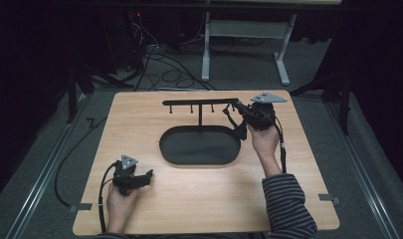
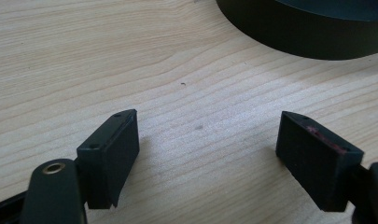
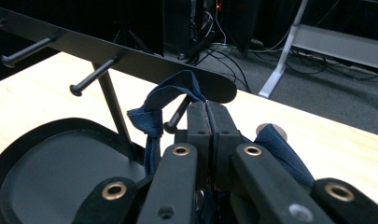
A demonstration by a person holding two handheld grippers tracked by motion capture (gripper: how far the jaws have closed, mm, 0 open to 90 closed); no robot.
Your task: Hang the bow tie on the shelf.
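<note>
Blue strap [image 3: 155, 112] in right claw [image 3: 207, 122]

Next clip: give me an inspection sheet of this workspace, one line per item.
Surface: light wooden tabletop, bare around the stand.
Job's things: black metal hook rack on an oval tray base; dark blue fabric strap looped at the rack's end peg.
Clutter: nothing seen.
Grippers: left hand-held gripper open, over the tabletop; right hand-held gripper shut on the strap.
Cables: black gripper cable trailing off the near edge; floor cables behind.
Surroundings: dark room, grey table frame.
</note>
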